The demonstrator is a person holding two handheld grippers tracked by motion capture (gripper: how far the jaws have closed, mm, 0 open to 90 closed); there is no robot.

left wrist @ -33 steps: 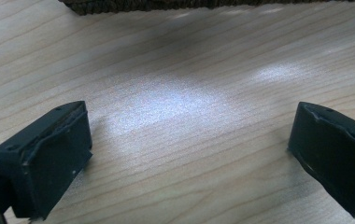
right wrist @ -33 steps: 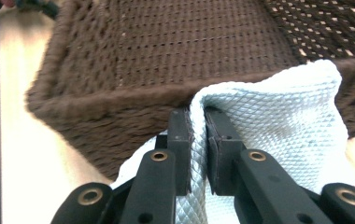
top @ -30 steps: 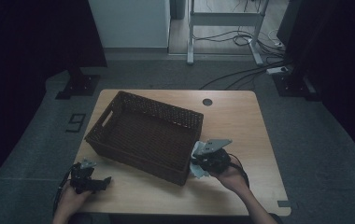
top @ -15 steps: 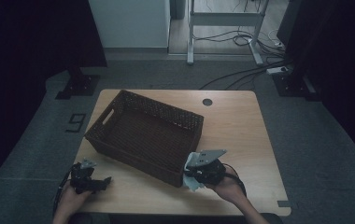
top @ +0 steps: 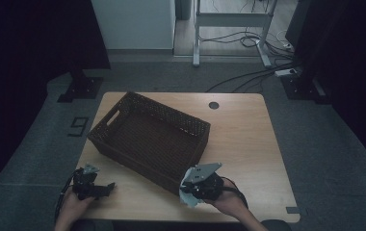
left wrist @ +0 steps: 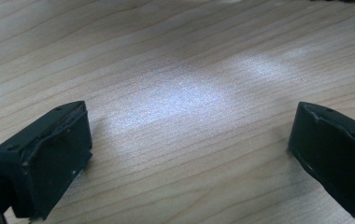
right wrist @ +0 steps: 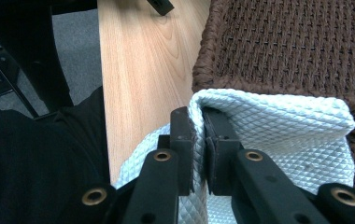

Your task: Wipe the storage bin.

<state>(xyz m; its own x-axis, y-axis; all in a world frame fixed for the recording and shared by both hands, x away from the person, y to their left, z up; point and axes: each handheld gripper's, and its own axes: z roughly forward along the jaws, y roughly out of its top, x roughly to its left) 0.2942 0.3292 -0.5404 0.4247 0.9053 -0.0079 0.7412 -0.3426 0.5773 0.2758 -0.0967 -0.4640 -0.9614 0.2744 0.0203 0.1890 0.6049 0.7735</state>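
High view shows the right gripper (top: 190,192) nearer the table's (top: 248,139) front edge than a second ago, carrying the white cloth (top: 189,198) along; the left gripper (top: 105,188) has kept its place at the front left corner. A brown wicker basket (top: 123,115) stands between them, its corner wall just beside the cloth. Right jaws pinch a fold of the quilted cloth, which drapes beyond them against the weave. Left jaws are spread over bare wood.
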